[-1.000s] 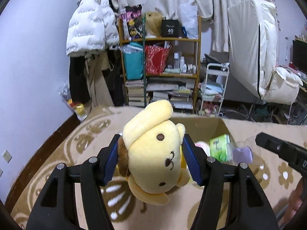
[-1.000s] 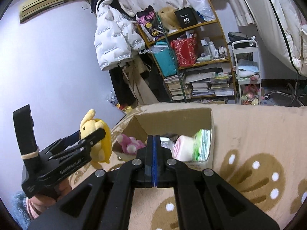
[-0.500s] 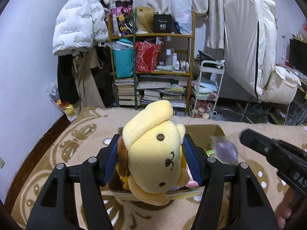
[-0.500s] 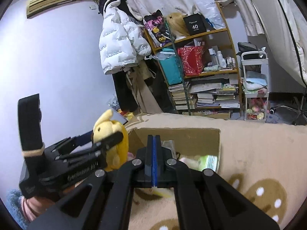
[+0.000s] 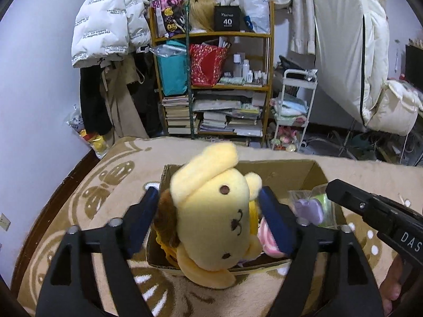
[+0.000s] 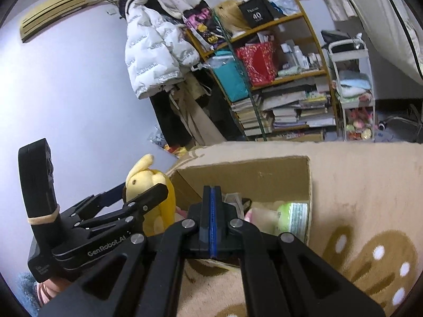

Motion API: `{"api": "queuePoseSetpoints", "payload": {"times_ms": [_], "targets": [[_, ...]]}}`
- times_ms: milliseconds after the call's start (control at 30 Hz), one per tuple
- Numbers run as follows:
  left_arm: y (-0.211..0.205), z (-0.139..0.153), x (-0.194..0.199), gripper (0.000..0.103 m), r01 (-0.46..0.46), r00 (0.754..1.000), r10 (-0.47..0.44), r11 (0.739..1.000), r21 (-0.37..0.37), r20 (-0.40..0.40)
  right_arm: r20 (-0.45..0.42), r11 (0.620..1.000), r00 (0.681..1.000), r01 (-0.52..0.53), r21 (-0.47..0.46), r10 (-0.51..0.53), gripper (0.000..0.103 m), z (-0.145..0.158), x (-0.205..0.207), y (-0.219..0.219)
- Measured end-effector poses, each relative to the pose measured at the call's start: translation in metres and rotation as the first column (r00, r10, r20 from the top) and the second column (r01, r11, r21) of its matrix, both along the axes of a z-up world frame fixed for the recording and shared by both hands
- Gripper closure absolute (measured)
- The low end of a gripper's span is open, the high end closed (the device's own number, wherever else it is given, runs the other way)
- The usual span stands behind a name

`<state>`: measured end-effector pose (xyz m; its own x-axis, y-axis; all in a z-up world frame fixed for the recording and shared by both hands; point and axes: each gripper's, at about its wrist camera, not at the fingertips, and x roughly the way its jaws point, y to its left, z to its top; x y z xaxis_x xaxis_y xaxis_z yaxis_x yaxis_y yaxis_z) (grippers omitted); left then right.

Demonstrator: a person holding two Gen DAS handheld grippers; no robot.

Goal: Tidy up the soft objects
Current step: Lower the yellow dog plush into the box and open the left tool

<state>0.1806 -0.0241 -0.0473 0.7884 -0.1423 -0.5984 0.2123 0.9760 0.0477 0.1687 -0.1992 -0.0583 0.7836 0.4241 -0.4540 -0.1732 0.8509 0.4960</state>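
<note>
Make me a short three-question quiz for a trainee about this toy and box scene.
1. True or false: the yellow plush dog is between the left tongs, above the cardboard box.
2. Which tongs are shut with nothing between them? A) left B) right
3. Fill in: behind the box, books are stacked on a wooden ____.

Key
1. True. The left tongs' jaws are opening and the dog is slipping down over the box's near wall.
2. B. The right tongs show their blue pads pressed flat together.
3. Shelf, with a white puffer jacket hanging to its left.
</note>
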Motion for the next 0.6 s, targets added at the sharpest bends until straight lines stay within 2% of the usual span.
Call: {"api": "queuePoseSetpoints", "payload": {"times_ms": [133,233,500,600], "targets": [[0.000,0.000,-0.002,0.011,-0.012,1.000,0.012,1.000,0.027,0.005,-0.024,1.000,1.000,0.003,0.005,-0.002,0.098,-0.004,0.001,-0.002],[0.000,0.000,-0.005,0.004,-0.027,1.000,0.027,0.999,0.042,-0.003,-0.025,1.000,1.000,0.005,-0.002,-0.005,0.098,-0.004,0.000,-0.002],[0.007,0.002,-0.018,0.003,-0.052,0.998,0.053,0.996,0.073,-0.017,-0.015,0.999,1.000,0.016,-0.028,-0.016,0.098,0.001,-0.007,-0.004],[0.011,0.006,-0.029,0.003,-0.074,0.997,0.073,0.993,0.093,0.007,-0.001,0.999,1.000,0.017,-0.034,-0.017,0.098,0.008,-0.013,-0.006]]}}
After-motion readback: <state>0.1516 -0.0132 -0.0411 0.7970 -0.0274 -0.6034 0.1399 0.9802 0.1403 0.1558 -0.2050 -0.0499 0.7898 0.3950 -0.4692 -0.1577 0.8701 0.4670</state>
